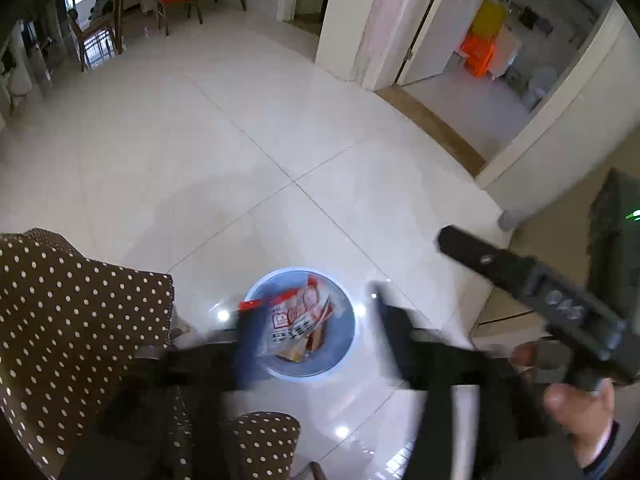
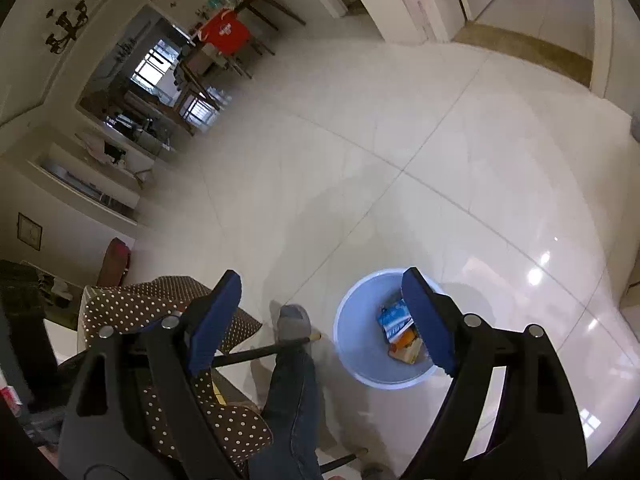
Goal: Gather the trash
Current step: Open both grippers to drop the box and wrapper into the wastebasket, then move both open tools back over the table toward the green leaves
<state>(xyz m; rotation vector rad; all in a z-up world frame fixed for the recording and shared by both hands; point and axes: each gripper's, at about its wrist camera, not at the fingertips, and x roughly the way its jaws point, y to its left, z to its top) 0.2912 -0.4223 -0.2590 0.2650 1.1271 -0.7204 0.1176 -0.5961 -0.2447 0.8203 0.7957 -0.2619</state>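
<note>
A pale blue bin (image 1: pixel 344 344) stands on the white tiled floor, right under my left gripper (image 1: pixel 320 340). The left gripper's blurred jaws stand wide apart. A red and white wrapper (image 1: pixel 300 312) hangs over the bin's rim against the left finger (image 1: pixel 248 344), and the other finger is clear of it. In the right wrist view my right gripper (image 2: pixel 322 320) is open with nothing between its blue pads (image 2: pixel 216 320). The bin (image 2: pixel 356 332) lies beneath its right finger, with a blue packet (image 2: pixel 394 316) and an orange one (image 2: pixel 406 346) inside.
Brown polka-dot chair cushions (image 1: pixel 80 312) sit close on the left. A person's jeans leg and grey-socked foot (image 2: pixel 294 320) stand beside the bin. A hand (image 1: pixel 576 408) holds the right gripper's black frame (image 1: pixel 532 280). Dining chairs and doorways lie far across the floor.
</note>
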